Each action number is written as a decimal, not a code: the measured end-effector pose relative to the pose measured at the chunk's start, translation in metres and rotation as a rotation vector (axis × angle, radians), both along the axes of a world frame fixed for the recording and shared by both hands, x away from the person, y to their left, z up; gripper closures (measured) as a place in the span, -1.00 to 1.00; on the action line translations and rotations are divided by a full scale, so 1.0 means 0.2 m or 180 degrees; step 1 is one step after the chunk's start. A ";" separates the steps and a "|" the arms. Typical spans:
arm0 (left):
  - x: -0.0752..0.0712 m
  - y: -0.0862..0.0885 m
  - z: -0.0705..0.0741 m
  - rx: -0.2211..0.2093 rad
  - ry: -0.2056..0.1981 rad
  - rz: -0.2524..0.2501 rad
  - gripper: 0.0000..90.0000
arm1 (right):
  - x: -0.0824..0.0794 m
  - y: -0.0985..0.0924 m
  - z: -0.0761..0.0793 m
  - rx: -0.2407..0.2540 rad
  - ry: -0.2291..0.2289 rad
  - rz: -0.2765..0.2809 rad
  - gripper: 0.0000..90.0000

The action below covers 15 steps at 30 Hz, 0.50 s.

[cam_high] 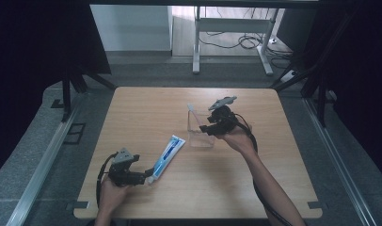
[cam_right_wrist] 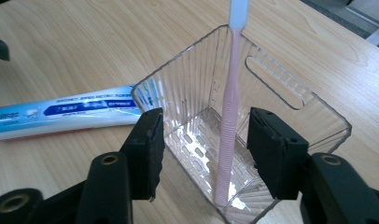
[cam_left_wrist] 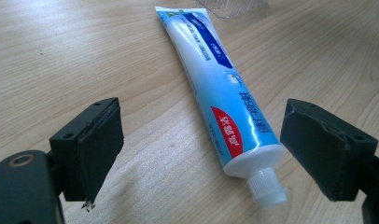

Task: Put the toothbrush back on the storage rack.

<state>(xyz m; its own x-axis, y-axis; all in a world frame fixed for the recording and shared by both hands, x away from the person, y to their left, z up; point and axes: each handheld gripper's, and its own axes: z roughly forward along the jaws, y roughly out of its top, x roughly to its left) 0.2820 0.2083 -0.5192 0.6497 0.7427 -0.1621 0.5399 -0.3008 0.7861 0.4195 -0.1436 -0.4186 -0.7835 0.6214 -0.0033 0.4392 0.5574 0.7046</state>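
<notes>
We see a toothpaste tube [cam_left_wrist: 215, 88] lying flat on the table [cam_high: 132, 108], cap toward our left gripper [cam_high: 143, 178], whose jaws gape empty around that cap; its long axis runs away to the clear bin [cam_right_wrist: 290, 107], where our right gripper [cam_right_wrist: 204, 154] hangs half-open, empty, above a standing toothbrush [cam_right_wrist: 230, 116].

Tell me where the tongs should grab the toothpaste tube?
Probably near the white screw cap, across the round shoulder of the blue and white plastic toothpaste tube. It lies flat on the wooden table, so come from above; the open left tongs already straddle that end.
</notes>
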 end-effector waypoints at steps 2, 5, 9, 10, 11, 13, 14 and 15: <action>0.00 0.00 0.00 0.0003 0.0001 0.0000 -0.70 | -0.01 0.00 0.00 0.0008 -0.0001 0.0011 -0.01; 0.00 0.00 0.00 0.0008 0.0003 -0.0004 -0.70 | -0.03 -0.02 0.03 0.0081 -0.0038 0.0078 -0.06; 0.00 0.00 0.00 0.0014 -0.0001 -0.0015 -0.70 | -0.06 -0.04 0.04 0.0080 -0.0054 0.0092 -0.15; 0.00 0.00 0.00 0.0013 -0.0001 -0.0015 -0.70 | -0.06 -0.04 0.04 0.0088 -0.0047 0.0094 -0.18; 0.00 0.00 0.00 0.0013 -0.0001 -0.0015 -0.70 | -0.06 -0.04 0.04 0.0088 -0.0047 0.0094 -0.18; 0.00 -0.01 0.00 0.0019 -0.0001 -0.0017 -0.70 | -0.07 -0.06 0.04 0.0096 -0.0051 0.0092 -0.26; 0.00 -0.01 0.00 0.0019 -0.0001 -0.0017 -0.70 | -0.07 -0.06 0.04 0.0096 -0.0051 0.0092 -0.26; 0.00 -0.01 0.00 0.0022 -0.0003 -0.0018 -0.70 | -0.08 -0.07 0.04 0.0093 -0.0061 0.0085 -0.35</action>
<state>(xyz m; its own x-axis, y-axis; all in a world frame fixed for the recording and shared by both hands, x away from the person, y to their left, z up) 0.2824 0.2070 -0.5201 0.6541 0.7400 -0.1565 0.5375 -0.3092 0.7845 0.4036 -0.1578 -0.4115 -0.7998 0.6002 -0.0006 0.4107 0.5480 0.7288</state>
